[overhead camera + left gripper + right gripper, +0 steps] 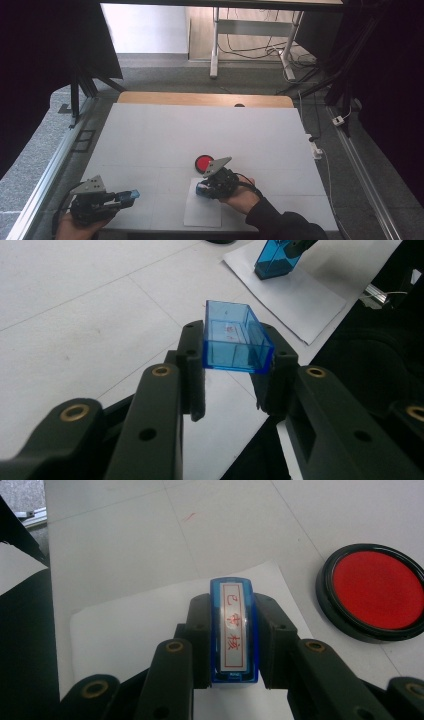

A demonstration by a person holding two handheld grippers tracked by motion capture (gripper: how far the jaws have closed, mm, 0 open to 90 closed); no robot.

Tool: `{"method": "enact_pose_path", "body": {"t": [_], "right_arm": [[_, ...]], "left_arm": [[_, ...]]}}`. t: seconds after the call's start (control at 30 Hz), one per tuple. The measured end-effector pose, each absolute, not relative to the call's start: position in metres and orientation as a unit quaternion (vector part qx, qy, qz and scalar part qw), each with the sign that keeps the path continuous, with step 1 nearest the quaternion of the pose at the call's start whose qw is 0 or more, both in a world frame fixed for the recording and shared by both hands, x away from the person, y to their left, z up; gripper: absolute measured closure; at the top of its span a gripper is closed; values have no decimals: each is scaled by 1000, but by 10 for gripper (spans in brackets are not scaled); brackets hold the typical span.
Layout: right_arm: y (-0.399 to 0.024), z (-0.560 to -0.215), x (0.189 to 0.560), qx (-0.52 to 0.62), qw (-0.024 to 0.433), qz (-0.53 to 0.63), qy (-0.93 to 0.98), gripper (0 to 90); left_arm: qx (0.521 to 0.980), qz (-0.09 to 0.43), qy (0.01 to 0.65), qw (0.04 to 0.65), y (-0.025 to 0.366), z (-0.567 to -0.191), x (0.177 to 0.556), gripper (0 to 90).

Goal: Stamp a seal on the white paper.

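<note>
Two jaws clamp blue stamp point(233, 632), above white paper point(135, 625)

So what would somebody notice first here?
Probably the red ink pad, bright on the white table just beyond the paper. Next, the blue stamp clamped in the right gripper over that paper. Then the clear blue cap held in the left gripper near the table's front left.
</note>
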State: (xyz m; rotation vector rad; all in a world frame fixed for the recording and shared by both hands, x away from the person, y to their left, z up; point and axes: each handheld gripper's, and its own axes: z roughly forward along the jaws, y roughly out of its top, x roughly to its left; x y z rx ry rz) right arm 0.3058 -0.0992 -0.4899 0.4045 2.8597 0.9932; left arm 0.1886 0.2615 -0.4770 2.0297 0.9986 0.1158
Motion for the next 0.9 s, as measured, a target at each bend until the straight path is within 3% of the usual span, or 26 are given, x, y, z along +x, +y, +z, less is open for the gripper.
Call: {"method": "enact_pose_path", "body": {"t": [0.2,0.63,0.9], "right_arm": [[-99,-490,306,135,44,324,935,712],[-93,-490,293,117,87,310,939,714],[-95,-491,296,124,76,316,937,715]], "left_arm": [[812,46,399,423,261,-477,189,683],[812,46,401,421,261,-477,189,683],[813,46,401,420,261,-477,189,683]]}}
